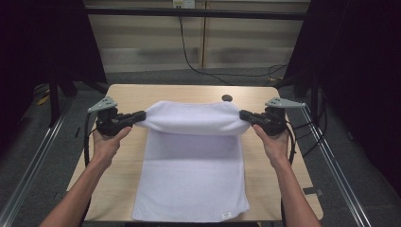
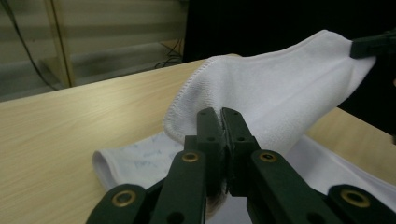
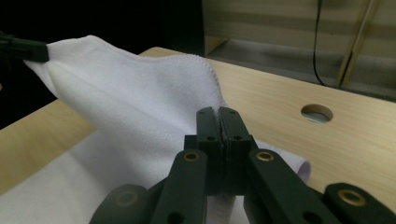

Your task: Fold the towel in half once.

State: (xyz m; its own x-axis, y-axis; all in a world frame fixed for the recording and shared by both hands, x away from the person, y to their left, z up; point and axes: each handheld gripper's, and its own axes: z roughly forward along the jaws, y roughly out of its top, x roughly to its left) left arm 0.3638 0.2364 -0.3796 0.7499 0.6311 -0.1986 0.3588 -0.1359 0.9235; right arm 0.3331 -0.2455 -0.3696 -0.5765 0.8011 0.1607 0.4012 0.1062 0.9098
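Note:
A white towel (image 1: 189, 175) lies on the wooden table (image 1: 127, 94), with its far edge lifted off the surface and stretched between both grippers. My left gripper (image 1: 142, 116) is shut on the towel's far left corner. My right gripper (image 1: 242, 115) is shut on the far right corner. In the left gripper view the black jaws (image 2: 220, 114) pinch the hemmed towel (image 2: 280, 88) edge, and the other gripper's tip (image 2: 373, 45) holds the far corner. In the right gripper view the jaws (image 3: 218, 114) press together on the towel (image 3: 130, 93).
A round hole (image 1: 227, 98) sits in the tabletop just behind the lifted towel, also seen as the hole (image 3: 316, 113). Metal rails run along both table sides. Cables trail across the floor behind. Dark curtains flank the table.

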